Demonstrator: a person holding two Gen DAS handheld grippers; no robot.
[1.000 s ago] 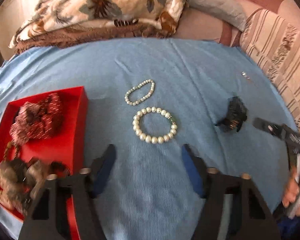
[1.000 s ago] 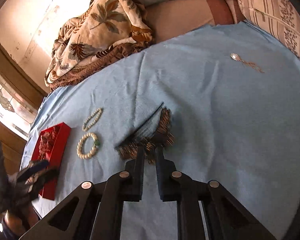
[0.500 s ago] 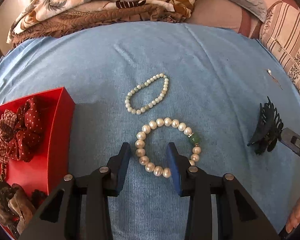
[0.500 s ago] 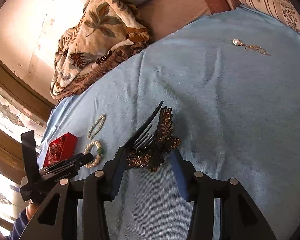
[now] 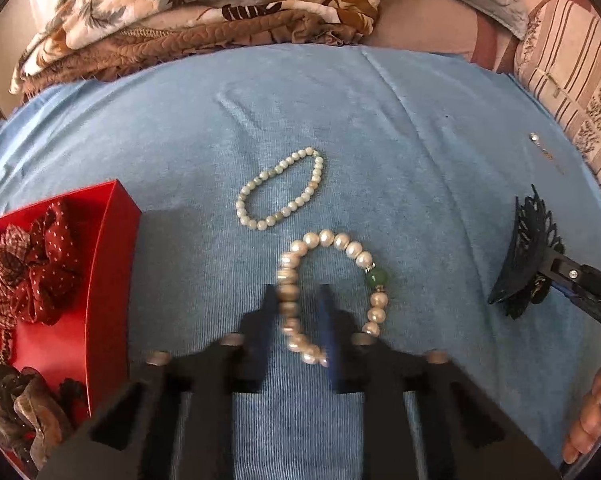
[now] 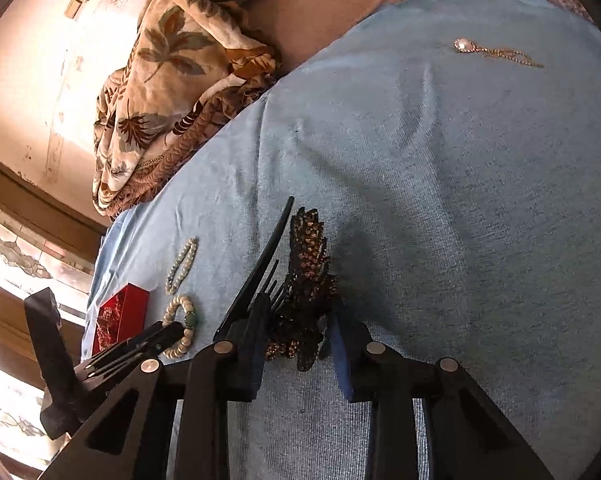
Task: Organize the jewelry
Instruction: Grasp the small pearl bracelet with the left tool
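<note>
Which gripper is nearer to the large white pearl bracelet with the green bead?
Left. The left gripper has its fingers on both sides of the large white pearl bracelet's near strand. The right gripper is far off to the side, around the black beaded hair claw.

No readable text, labels, brands or numbers in either wrist view, faint embossed lettering on the left gripper [image 6: 112,356] body too blurred to make out, red box [image 5: 100,264] plain and unmarked, no sign anywhere
</note>
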